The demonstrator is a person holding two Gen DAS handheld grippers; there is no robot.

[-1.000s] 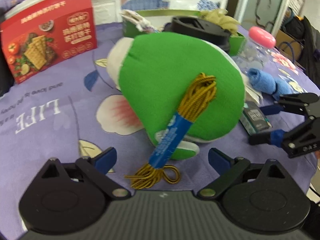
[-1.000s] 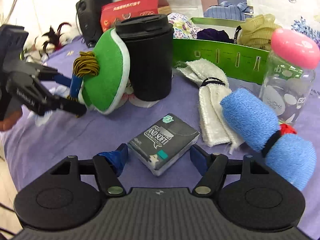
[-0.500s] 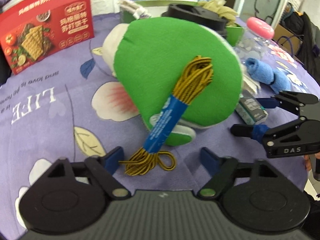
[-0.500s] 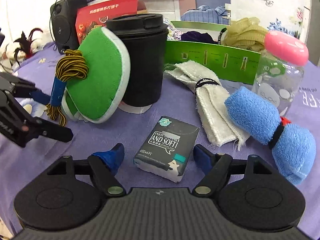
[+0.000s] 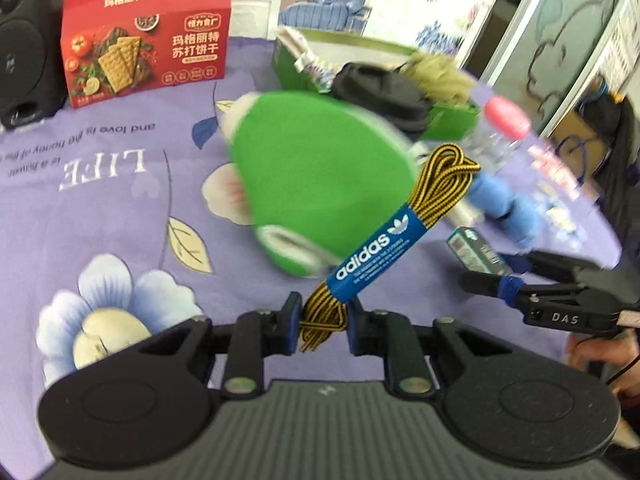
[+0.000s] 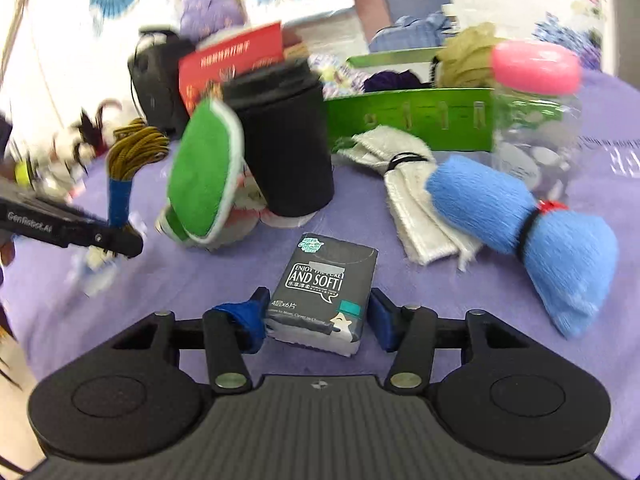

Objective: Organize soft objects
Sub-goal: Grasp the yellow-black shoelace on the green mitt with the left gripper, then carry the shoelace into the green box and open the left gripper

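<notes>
My left gripper (image 5: 322, 322) is shut on a bundle of yellow-black shoelaces (image 5: 404, 236) with a blue Adidas band, lifted above the purple cloth. Behind it a green plush pad (image 5: 320, 184) leans on a black cup (image 6: 286, 144). My right gripper (image 6: 318, 314) has its jaws around a black tissue pack (image 6: 326, 280), with the left finger against it and a small gap at the right finger. A blue rolled towel (image 6: 524, 220) and a white folded cloth (image 6: 408, 184) lie to the right. The laces also show in the right wrist view (image 6: 128, 156).
A green box (image 6: 412, 120) holding soft items stands at the back. A clear bottle with a pink lid (image 6: 536, 100) is at the right. A red cracker box (image 5: 144, 36) and a black speaker (image 5: 24, 48) stand at the back left.
My left gripper closed on the shoelaces and lifted them off the green pad. My right gripper moved forward until its jaws flank the tissue pack, and narrowed.
</notes>
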